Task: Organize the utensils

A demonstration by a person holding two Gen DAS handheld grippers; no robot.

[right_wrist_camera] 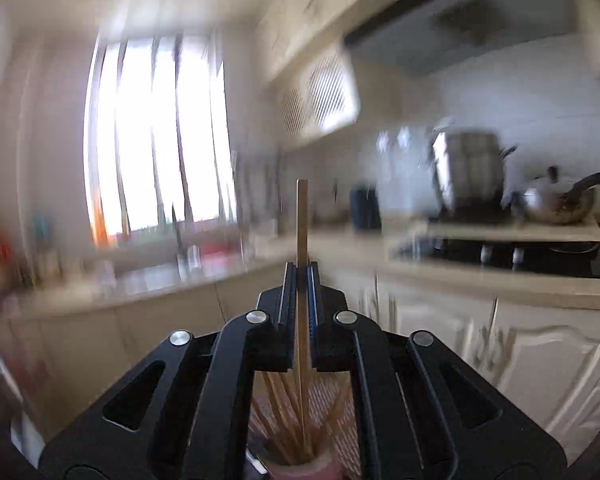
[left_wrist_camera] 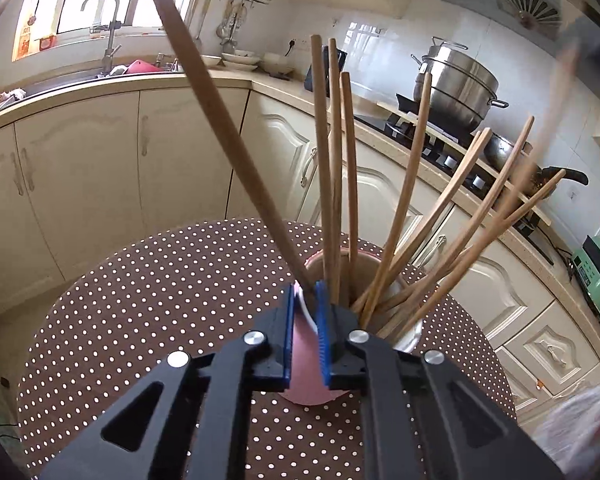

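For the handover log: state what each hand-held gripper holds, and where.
Left hand-held gripper: clamps the pink cup by its rim. Right hand-held gripper: pinches one chopstick near its upper end.

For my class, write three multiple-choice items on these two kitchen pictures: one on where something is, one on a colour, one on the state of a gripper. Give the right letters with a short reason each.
1. Where does the pink cup of chopsticks stand?
A. on the dotted table
B. in the sink
C. on the stove

2. What colour are the pads of the left gripper?
A. red
B. blue
C. yellow

3. What is the right gripper doing?
A. standing wide open and empty
B. gripping a metal pot
C. shut on one chopstick

Answers:
1 A: the cup rests on the brown table with white dots.
2 B: blue strips line both fingers.
3 C: a single chopstick rises upright from between its closed fingers, above the cup.
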